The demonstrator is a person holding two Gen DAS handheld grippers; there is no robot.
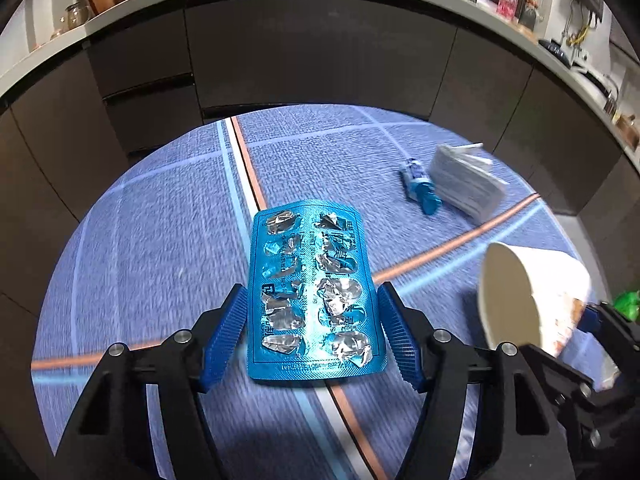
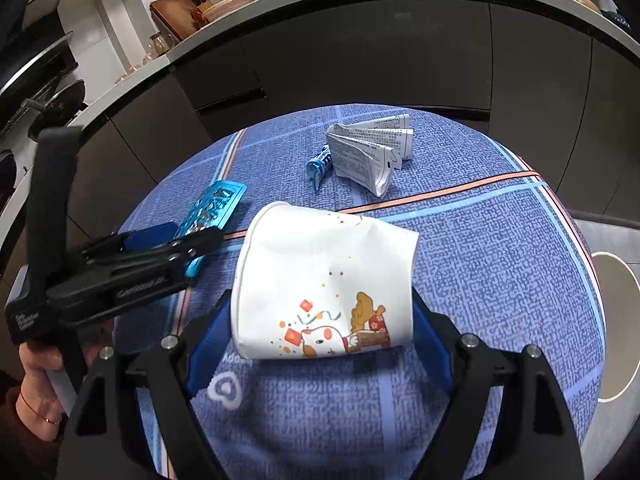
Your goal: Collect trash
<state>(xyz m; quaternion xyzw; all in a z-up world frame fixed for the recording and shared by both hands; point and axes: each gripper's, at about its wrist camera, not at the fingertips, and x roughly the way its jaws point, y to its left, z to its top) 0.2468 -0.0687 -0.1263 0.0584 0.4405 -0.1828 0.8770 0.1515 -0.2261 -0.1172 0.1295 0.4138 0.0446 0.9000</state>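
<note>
1. Trash is held in both grippers above a round table (image 2: pixel 500 248) with a blue checked cloth, probably for carrying to a bin.
2. Left gripper (image 1: pixel 310 332) clamps an empty blue pill sheet (image 1: pixel 310 292) by its long edges, flat between the fingers.
3. Right gripper (image 2: pixel 320 332) squeezes a crumpled white paper cup (image 2: pixel 320 280) on its side, mouth pointing left.
4. A folded leaflet (image 2: pixel 372 152) and a small blue wrapper (image 2: pixel 320 164) lie farther back, uncollected.
</note>
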